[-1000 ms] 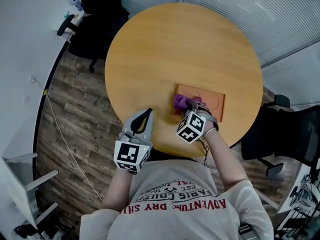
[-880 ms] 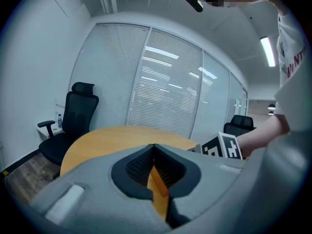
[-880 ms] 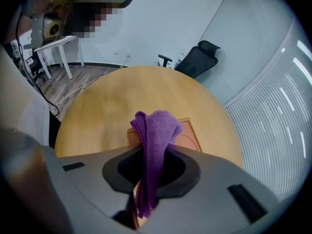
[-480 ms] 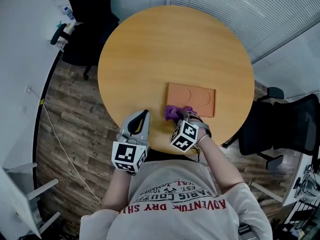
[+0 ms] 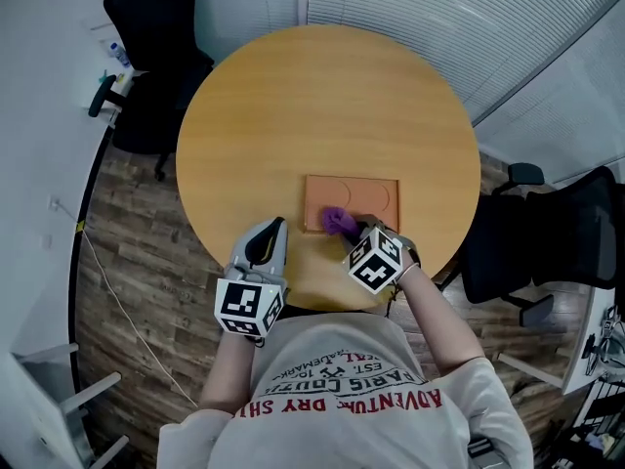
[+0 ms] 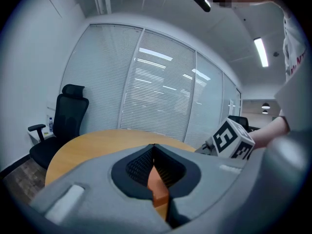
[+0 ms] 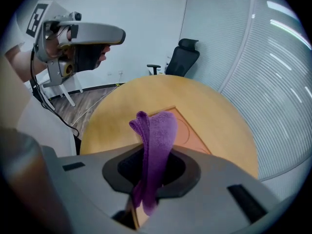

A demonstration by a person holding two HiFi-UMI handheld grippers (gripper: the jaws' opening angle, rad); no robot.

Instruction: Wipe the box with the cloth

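A flat orange box lies on the round wooden table, near its front edge. A purple cloth rests on the box's near edge, left of centre, and my right gripper is shut on it. In the right gripper view the cloth stands up between the jaws, with the box just beyond. My left gripper hovers over the table edge to the left of the box, shut with nothing in it. In the left gripper view the jaws of that gripper meet, and a sliver of the box shows below them.
A black office chair stands at the table's far left, another at its right. Window blinds run behind the table. A white desk lines the left wall, above a wood floor with a cable.
My right gripper has drawn the cloth from the box's left end to its near edge. The left gripper has kept its place beside the box. The head camera has shifted.
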